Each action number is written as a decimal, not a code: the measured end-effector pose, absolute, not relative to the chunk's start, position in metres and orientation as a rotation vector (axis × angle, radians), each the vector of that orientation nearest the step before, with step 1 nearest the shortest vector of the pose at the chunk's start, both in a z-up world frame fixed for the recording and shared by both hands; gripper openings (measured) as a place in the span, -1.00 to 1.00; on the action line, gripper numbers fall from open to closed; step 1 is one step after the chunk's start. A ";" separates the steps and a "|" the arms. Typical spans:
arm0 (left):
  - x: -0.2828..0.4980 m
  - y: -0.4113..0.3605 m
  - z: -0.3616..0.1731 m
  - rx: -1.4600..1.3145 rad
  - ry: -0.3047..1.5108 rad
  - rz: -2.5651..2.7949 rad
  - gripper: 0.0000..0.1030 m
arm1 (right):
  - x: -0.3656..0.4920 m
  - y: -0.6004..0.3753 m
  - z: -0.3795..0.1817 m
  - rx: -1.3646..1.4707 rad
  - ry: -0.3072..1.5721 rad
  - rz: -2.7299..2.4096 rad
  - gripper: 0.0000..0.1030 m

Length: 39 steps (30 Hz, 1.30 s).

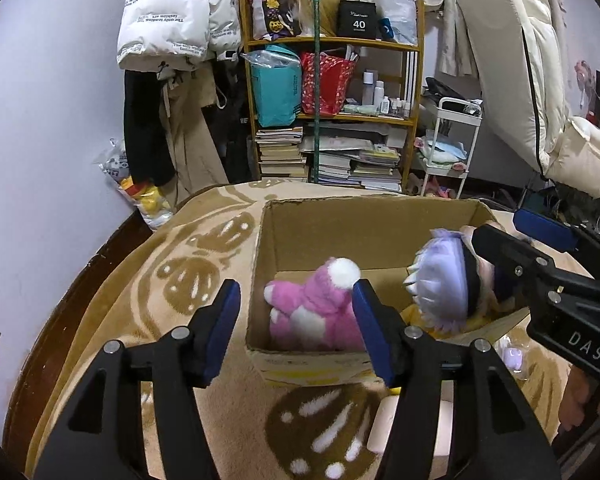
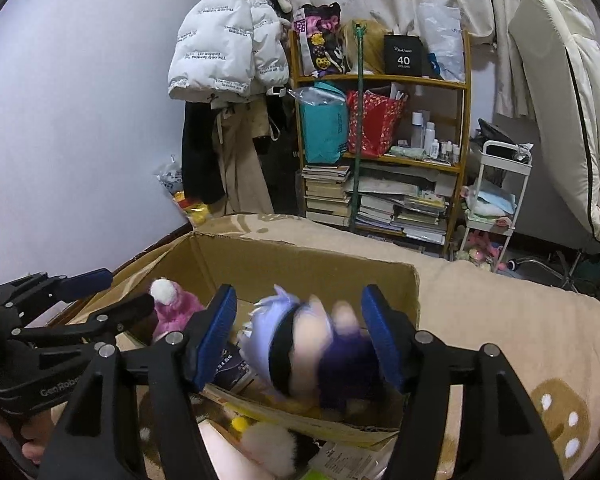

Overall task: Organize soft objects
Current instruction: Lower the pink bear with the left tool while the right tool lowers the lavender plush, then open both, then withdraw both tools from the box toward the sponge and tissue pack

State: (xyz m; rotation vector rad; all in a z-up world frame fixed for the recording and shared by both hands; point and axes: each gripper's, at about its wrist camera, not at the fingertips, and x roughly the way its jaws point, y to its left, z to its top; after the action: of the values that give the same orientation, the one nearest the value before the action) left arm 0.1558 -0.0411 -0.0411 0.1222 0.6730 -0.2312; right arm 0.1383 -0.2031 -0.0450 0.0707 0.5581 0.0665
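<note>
The lavender-haired doll [image 2: 300, 344] sits between the right gripper [image 2: 300, 336]'s spread fingers over the cardboard box [image 2: 300, 256]; the left gripper [image 1: 296, 328] hangs wide, empty, farther off

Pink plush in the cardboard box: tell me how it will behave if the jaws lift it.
The pink plush looks fluffy and slumped against the cardboard box wall, so it will probably squash and flop. Likely light for its size. Fuzzy fabric should resist slipping.
</note>
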 end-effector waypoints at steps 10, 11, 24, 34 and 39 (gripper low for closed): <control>0.136 -0.036 -0.038 0.133 0.681 -0.226 0.56 | 0.119 -0.213 -0.030 0.127 0.537 0.043 0.81; 0.134 -0.036 -0.037 0.131 0.684 -0.228 0.57 | 0.117 -0.214 -0.028 0.135 0.539 0.045 0.85; 0.093 -0.032 -0.025 0.172 0.667 -0.210 0.90 | 0.071 -0.229 -0.003 0.191 0.509 0.013 1.00; 0.063 -0.028 -0.022 0.187 0.675 -0.219 0.92 | 0.040 -0.234 -0.006 0.226 0.529 -0.016 1.00; 0.052 -0.027 -0.023 0.198 0.690 -0.224 0.92 | 0.029 -0.231 -0.007 0.208 0.533 -0.023 1.00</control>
State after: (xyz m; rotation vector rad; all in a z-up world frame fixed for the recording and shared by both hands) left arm 0.0524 -0.0266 -0.0229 0.1984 0.6904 -0.2243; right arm 0.0286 -0.2314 -0.0069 0.2078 0.5331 -0.0233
